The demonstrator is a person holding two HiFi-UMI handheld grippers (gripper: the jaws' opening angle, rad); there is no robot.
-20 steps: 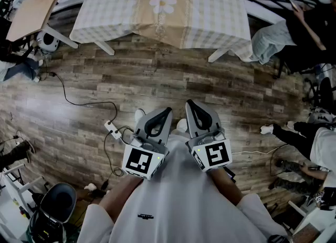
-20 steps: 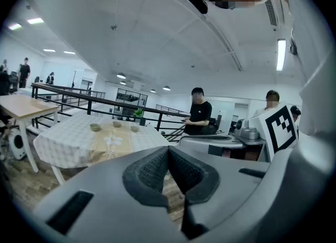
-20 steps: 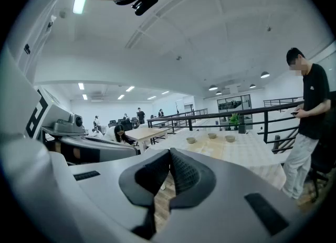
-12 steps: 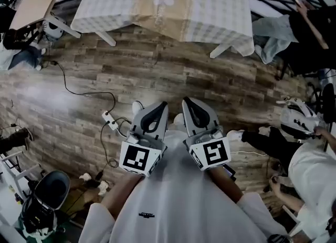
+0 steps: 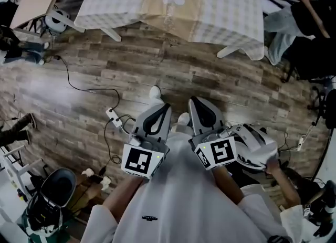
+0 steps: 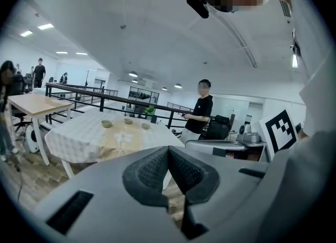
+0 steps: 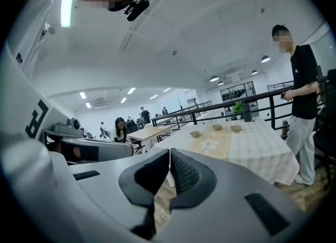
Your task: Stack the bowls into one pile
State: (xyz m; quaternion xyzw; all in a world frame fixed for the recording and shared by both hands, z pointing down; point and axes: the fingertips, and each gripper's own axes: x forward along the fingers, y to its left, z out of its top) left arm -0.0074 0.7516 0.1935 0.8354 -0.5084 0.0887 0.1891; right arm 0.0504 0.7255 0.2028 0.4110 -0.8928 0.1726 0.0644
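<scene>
Three small bowls [image 6: 106,124] [image 6: 128,121] [image 6: 145,126] stand apart in a loose row on the far table with the checked cloth [image 6: 79,139]. The right gripper view shows the same bowls [image 7: 195,134] [image 7: 217,127] [image 7: 236,128]. In the head view only the table [image 5: 220,11] shows, at the top edge, with slivers of two bowls. Both grippers are held close to my chest, well short of the table. My left gripper [image 5: 167,106] and my right gripper [image 5: 193,100] are shut with nothing between the jaws.
Wooden floor lies between me and the table. A cable and power strip [image 5: 112,115] lie on it at the left. A person [image 5: 257,152] crouches close at my right. A wooden table [image 5: 37,0] stands far left, a chair [image 5: 52,200] lower left. A person in black [image 6: 199,113] stands by the table.
The table has slid toward the top edge of the head view. The person at the right has come in close beside my right gripper. Both grippers stay shut near my chest.
</scene>
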